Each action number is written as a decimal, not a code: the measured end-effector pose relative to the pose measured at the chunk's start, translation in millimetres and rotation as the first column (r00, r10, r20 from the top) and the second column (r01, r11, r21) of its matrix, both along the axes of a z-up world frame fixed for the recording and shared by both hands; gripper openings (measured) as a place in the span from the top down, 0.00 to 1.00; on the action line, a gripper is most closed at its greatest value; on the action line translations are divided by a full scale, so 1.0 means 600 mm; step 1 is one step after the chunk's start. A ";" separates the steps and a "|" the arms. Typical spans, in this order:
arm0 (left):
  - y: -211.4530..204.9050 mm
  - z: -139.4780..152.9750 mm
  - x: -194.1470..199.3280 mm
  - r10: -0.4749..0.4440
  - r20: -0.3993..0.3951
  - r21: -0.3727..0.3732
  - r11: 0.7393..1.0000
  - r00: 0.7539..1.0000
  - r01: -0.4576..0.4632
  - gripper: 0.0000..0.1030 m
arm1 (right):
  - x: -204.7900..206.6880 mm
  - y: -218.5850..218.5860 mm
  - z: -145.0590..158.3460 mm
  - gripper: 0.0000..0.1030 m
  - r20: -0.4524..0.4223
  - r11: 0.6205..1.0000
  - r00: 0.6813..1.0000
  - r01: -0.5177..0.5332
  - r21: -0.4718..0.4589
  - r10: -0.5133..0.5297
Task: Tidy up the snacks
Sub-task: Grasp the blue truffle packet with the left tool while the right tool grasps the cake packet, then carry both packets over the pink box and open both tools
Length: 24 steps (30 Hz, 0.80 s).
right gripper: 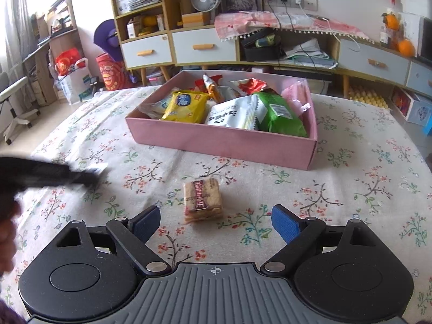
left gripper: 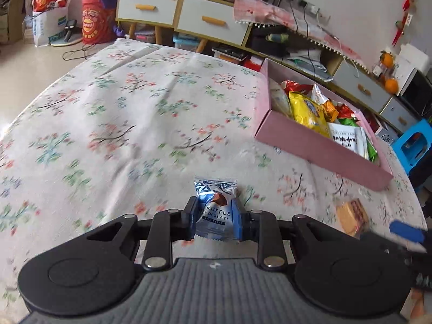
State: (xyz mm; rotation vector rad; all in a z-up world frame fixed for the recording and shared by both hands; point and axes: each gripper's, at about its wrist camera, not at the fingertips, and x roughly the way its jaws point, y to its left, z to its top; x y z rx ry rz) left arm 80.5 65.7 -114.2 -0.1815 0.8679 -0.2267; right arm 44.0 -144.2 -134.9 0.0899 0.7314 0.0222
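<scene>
A flowered cloth [right gripper: 351, 162] covers the whole counter [left gripper: 24, 124], and it is the largest thing in both views. On it, toward the far side, stands a pink box [right gripper: 216, 143] with low walls, open on top; inside lie many snack bags, among them a yellow bag [right gripper: 186, 106], a white bag [right gripper: 232, 113] and a green bag [right gripper: 278, 113], all close together. In front of the box, well apart from it, a small pack of biscuits [right gripper: 203, 199] in clear wrap lies flat on the cloth. The right gripper [right gripper: 216, 222] hangs just behind this pack with its jaws wide apart, and the blue pads do not touch it (the pack is a little ahead of the pads, not between them). The left gripper [left gripper: 216, 220] is to the left of the biscuits; its jaws are clamped on a small blue and silver truffle chocolate packet [left gripper: 214, 208], which stands upright between the pads, above the cloth.
</scene>
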 end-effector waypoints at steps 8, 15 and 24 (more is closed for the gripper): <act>0.009 0.005 -0.004 -0.010 0.006 0.054 0.998 1.000 0.009 0.77 | 0.038 0.014 -0.014 0.14 -0.018 1.000 1.000 -0.024 -0.008 0.024; 0.003 0.022 -0.021 -0.026 0.024 0.044 0.999 0.999 0.025 0.77 | 0.021 0.010 -0.010 0.67 -0.016 0.999 1.000 0.003 0.051 -0.002; -0.033 0.052 -0.037 -0.085 0.073 0.054 0.995 0.994 0.081 0.77 | -0.054 -0.033 0.003 0.67 -0.027 0.977 0.995 0.103 0.189 -0.100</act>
